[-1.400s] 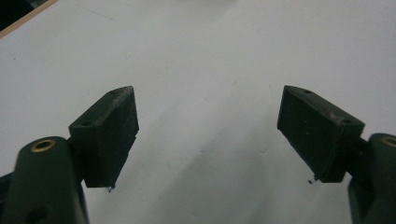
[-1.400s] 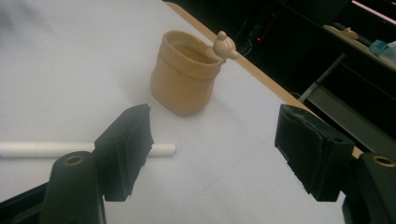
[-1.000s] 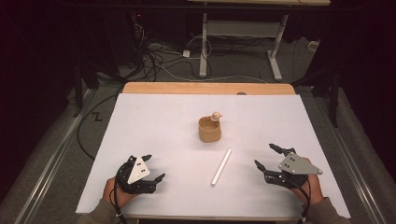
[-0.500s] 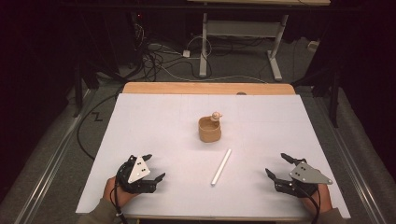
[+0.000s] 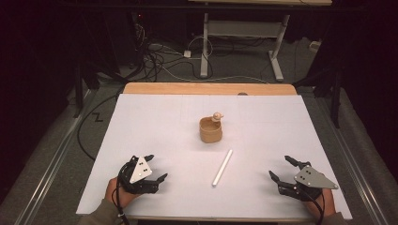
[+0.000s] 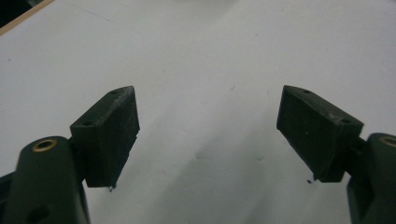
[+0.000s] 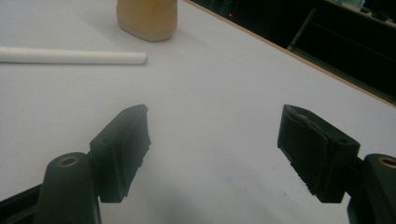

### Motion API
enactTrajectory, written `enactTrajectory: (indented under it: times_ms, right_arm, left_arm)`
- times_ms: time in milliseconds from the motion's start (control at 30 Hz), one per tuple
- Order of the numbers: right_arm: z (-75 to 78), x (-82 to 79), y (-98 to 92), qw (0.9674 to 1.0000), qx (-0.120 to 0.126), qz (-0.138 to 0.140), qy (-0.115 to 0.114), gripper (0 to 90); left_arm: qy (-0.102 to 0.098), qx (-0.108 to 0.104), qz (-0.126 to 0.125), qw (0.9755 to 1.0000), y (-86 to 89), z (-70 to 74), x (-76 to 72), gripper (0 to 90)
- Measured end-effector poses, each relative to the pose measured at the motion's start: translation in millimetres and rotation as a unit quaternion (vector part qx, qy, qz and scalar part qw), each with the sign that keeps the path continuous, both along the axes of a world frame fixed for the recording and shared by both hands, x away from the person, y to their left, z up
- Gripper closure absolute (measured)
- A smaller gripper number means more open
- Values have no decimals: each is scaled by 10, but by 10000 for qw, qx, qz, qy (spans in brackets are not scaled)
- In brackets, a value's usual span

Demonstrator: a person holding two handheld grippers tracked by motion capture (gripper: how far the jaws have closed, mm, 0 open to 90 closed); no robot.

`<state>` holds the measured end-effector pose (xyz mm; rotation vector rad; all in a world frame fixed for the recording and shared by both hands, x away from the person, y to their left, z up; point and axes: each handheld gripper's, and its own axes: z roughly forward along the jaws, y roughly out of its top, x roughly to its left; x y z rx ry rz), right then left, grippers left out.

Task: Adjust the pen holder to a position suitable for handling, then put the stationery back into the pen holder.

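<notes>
A tan cup point(image 5: 210, 130) stands upright at the middle of the white table cover point(image 5: 141, 122), with a small tan knobbed piece point(image 5: 217, 116) poking above its far rim. A white stick point(image 5: 222, 167) lies flat in front of the cup. My left gripper point(image 5: 156, 167) rests open near the front left edge, and nothing but the bare cover lies between its fingers point(image 6: 208, 100). My right gripper point(image 5: 279, 166) sits open at the front right, empty point(image 7: 215, 116). In the right gripper view the stick point(image 7: 70, 56) and the cup point(image 7: 147, 18) lie ahead to the left.
The table's wooden far edge point(image 5: 206, 88) shows beyond the cover. Behind it, cables point(image 5: 159, 61) trail over the dark floor around a white desk frame point(image 5: 244, 33). A metal rail point(image 5: 42, 173) runs along the table's left side.
My right gripper has drawn back toward the near edge and slightly to the right, still open. The left gripper, cup and stick have stayed put.
</notes>
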<state>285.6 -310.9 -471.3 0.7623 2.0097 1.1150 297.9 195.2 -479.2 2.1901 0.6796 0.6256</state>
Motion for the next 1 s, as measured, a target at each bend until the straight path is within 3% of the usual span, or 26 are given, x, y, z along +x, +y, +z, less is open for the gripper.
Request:
enactTrajectory:
  times_ms: [100,433,600,700,767,867,1000]
  right_arm:
    - [-3,10,3,10000,-31,-61,4,251]
    - [-10,35,37,10000,-73,-41,2,254]
    - [-10,38,55,10000,-65,-34,0,256]
    - [-3,44,92,10000,-88,14,-20,265]
    - [-4,41,106,9999,-88,62,-43,266]
    - [-13,47,109,10000,-56,61,-28,266]
    - [-25,50,108,9999,-76,150,-34,266]
  left_arm:
    - [42,54,52,10000,-49,25,-3,207]
    - [490,32,178,9986,-249,107,14,212]
    - [749,54,209,9970,-436,134,46,226]
    - [965,194,215,9949,-612,172,114,259]
    - [1182,112,200,9927,-751,224,172,259]
    - [1376,153,63,9903,-1009,303,244,284]
    - [1681,269,-99,9853,-1345,375,370,308]
